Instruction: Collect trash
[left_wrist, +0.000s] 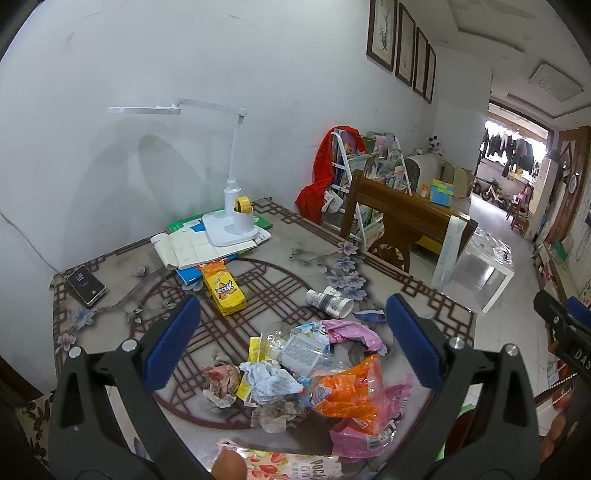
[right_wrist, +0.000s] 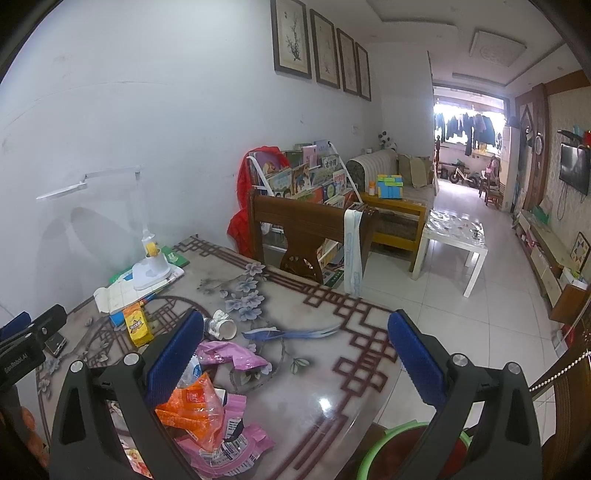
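Both grippers hang open and empty over the bench: the left gripper above the trash pile near the bench's near edge, the right gripper over bare top beside it. The green bin sits below the near edge.

Risks, as I judge them: the thin wrappers may slip from the pads, or a wide grab may sweep pieces off the edge past the bin. The paper cup lies on its side and could roll.

Counted: one orange wrapper, two pink wrappers at least, one clear bottle, about three crumpled papers, one cup, one yellow box.
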